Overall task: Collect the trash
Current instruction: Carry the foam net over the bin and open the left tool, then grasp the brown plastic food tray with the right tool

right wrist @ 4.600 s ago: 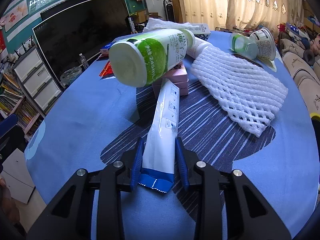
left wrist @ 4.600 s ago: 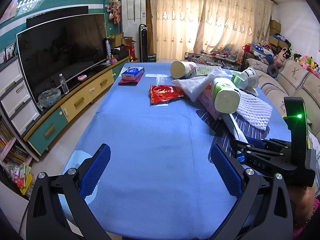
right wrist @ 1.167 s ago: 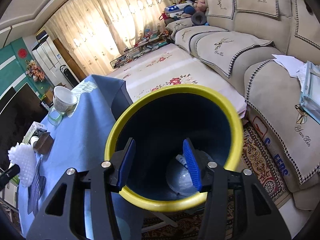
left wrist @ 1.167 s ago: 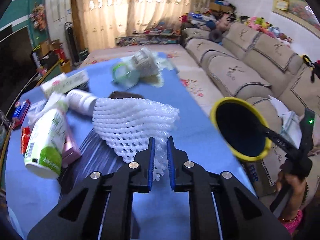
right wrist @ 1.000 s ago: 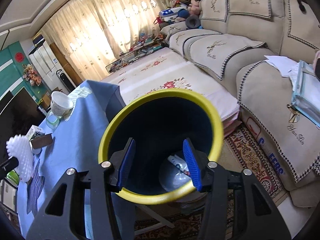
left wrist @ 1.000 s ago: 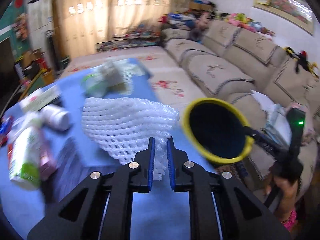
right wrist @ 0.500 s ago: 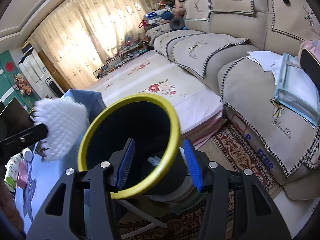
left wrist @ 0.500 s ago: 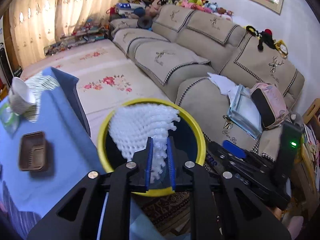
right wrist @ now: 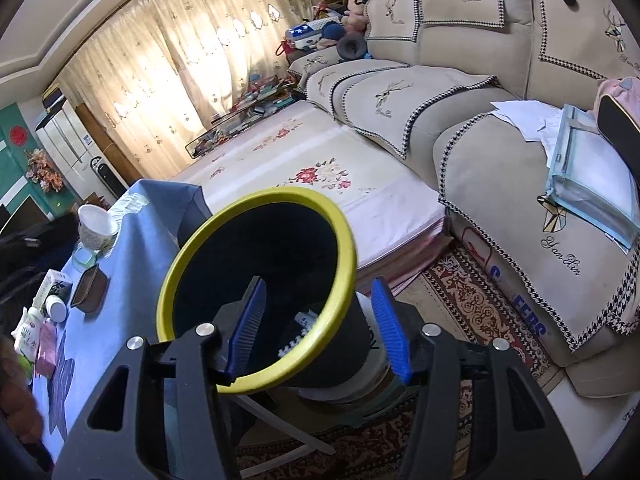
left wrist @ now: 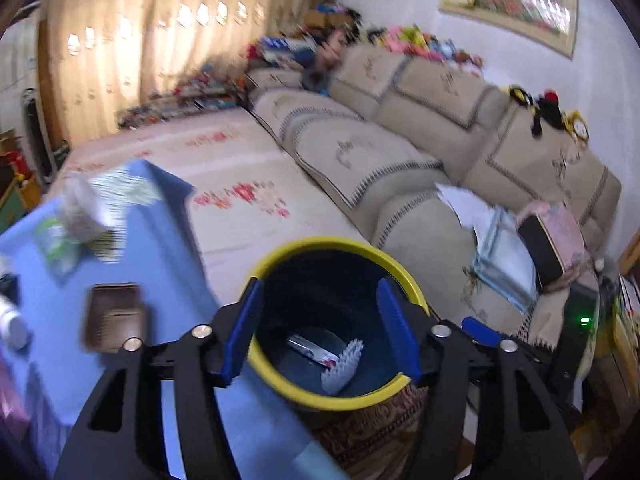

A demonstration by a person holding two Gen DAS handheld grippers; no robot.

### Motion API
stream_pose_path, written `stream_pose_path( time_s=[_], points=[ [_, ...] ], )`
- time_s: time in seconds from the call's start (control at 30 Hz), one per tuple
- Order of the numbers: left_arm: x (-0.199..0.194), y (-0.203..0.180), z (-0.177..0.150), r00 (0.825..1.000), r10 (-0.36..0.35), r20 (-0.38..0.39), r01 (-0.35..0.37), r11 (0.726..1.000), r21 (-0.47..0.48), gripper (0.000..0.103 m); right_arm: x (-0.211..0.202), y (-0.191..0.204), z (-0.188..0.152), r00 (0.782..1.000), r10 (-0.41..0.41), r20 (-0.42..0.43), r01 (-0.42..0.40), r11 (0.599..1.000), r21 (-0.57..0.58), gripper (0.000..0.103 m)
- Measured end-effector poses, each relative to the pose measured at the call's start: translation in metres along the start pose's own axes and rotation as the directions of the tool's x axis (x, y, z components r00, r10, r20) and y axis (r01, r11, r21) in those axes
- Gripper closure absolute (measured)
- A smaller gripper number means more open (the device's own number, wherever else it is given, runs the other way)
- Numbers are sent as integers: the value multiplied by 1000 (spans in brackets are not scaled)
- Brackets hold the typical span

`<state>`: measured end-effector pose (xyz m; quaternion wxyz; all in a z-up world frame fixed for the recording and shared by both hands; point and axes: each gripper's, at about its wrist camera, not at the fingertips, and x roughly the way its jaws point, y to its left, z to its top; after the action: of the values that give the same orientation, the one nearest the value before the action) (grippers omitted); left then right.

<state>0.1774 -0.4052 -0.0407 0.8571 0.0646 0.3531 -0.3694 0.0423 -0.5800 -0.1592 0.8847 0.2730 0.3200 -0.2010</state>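
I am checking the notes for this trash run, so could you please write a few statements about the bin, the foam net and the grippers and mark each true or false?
1. The white foam net lies inside the yellow-rimmed bin. True.
2. The left gripper is clamped on the foam net. False: its jaws are opening and nothing is between them.
3. The right gripper straddles the bin's rim. True.
4. The brown tray is in the bin. False: it sits on the blue table.
5. The bin is otherwise empty. False: a wrapper lies at the bottom.
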Motion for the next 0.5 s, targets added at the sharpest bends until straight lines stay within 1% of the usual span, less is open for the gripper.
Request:
stream_pose_path(
  time_s=[0.1, 0.13, 0.2, 0.27, 0.3, 0.33, 0.4, 0.43, 0.5],
  points=[
    [-36, 24, -7, 998, 49, 44, -47, 998, -48, 37, 3, 18, -3, 1000, 25, -13, -25, 999, -32, 50],
    [-53, 38, -12, 995, 80, 58, -75, 995, -73, 36, 3, 25, -5, 999, 32, -18, -32, 999, -44, 50],
    [-75, 56, -18, 989, 127, 77, -118, 987, -106, 35, 4, 41, -6, 998, 52, -28, -54, 996, -76, 50],
    [-105, 79, -27, 974, 201, 101, -185, 972, -145, 32, 5, 66, -6, 997, 76, -34, -80, 989, -124, 50],
    [-116, 88, -31, 968, 227, 108, -208, 965, -158, 28, 5, 75, -5, 996, 85, -35, -89, 986, -140, 50],
    [-130, 100, -36, 958, 264, 117, -241, 954, -175, 26, 6, 90, -4, 994, 101, -39, -106, 980, -167, 50],
    [-150, 117, -45, 939, 319, 128, -290, 936, -202, 25, 8, 115, -2, 991, 122, -48, -130, 969, -210, 50],
    [-161, 128, -51, 927, 351, 134, -317, 923, -219, 24, 9, 128, -2, 990, 129, -52, -138, 963, -230, 50],
    [-176, 144, -59, 911, 388, 140, -349, 906, -241, 22, 15, 158, -1, 986, 152, -68, -165, 948, -272, 50]
  ],
)
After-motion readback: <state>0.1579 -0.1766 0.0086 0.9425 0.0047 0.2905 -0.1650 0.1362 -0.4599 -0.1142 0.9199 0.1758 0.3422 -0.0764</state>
